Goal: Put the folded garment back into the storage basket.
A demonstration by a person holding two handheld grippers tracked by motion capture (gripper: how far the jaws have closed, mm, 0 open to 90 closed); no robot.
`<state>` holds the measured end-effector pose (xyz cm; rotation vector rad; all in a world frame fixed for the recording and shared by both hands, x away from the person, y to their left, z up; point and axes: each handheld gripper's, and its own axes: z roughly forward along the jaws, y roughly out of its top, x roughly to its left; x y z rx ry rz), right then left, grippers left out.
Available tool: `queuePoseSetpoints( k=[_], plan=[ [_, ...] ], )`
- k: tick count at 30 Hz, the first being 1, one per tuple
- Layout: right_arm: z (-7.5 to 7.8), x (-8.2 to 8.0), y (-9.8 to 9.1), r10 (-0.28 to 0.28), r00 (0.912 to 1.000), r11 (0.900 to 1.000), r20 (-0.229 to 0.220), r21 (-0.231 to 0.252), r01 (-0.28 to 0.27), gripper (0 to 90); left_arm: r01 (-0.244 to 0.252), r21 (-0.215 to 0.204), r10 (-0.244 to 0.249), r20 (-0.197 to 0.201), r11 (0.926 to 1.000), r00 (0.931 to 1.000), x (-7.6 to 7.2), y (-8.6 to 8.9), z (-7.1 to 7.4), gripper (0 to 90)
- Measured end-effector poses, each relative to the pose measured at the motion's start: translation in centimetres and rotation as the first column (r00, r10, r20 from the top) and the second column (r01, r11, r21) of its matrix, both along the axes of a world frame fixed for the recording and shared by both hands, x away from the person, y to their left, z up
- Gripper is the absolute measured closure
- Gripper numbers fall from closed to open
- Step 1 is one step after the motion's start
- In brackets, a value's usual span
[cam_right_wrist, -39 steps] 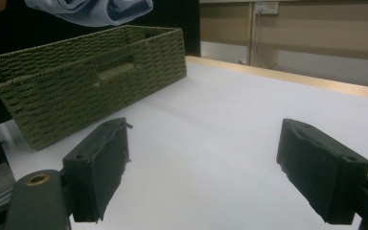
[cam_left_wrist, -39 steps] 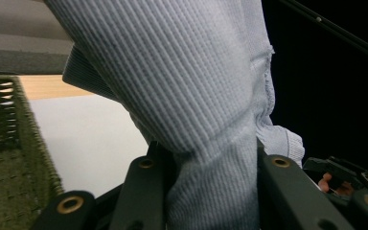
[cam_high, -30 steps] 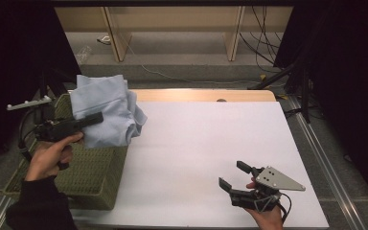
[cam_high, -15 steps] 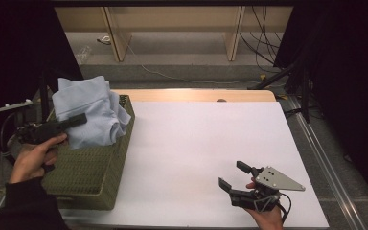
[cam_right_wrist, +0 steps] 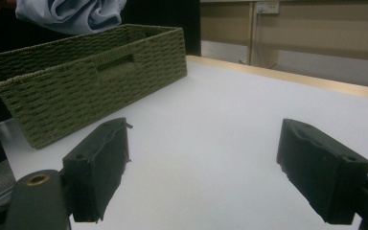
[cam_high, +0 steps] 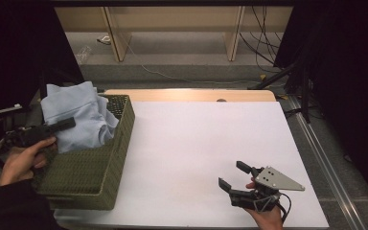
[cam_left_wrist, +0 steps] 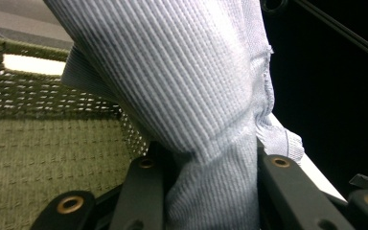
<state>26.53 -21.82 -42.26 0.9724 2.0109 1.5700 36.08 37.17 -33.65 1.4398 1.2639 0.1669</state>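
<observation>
A light blue ribbed cloth (cam_high: 79, 115) hangs bunched over the far end of a green woven basket (cam_high: 110, 158) at the table's left side. My left gripper (cam_high: 68, 124) is shut on the cloth from the left, held by a hand at the basket's left wall. In the left gripper view the cloth (cam_left_wrist: 182, 86) is pinched between the black jaws of the left gripper (cam_left_wrist: 211, 182), with the basket's inside (cam_left_wrist: 43, 143) behind it. My right gripper (cam_high: 232, 175) rests open near the table's front right, with nothing between its fingers. The right gripper (cam_right_wrist: 206, 158) looks toward the basket (cam_right_wrist: 86, 76) and the cloth (cam_right_wrist: 72, 14).
The white table (cam_high: 196, 139) has a wooden strip (cam_high: 187, 95) along its far edge. Beyond it stand wooden legs (cam_high: 117, 36) and cables (cam_high: 263, 33) on the floor. Dark curtains close in both sides.
My left gripper has carried the cloth leftward and a little lower over the basket. The right gripper has stayed where it was.
</observation>
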Motion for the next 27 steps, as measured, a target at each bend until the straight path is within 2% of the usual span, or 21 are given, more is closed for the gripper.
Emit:
queuePoseSetpoints(
  k=[15, 19, 27],
  plan=[
    [0.0, 0.0, 0.0, 0.002, 1.0, 1.0, 0.001, -0.003, -0.002, 19.1, -0.033, 0.031, 0.035, -0.073, 0.999, 0.9967, 0.3, 1.7, -1.9, 71.1],
    [0.0, 0.0, 0.0, 0.002, 1.0, 1.0, 0.0, -0.005, -0.002, 19.1, -0.045, 0.063, 0.051, -0.1, 0.997, 0.9936, 0.5, 1.9, -2.3, 71.0],
    [0.0, 0.0, 0.0, 0.004, 1.0, 1.0, 0.0, -0.004, -0.004, 19.1, -0.039, 0.071, 0.049, -0.147, 0.9967, 0.988, 1.0, 2.1, -3.4, 71.0]
  ],
)
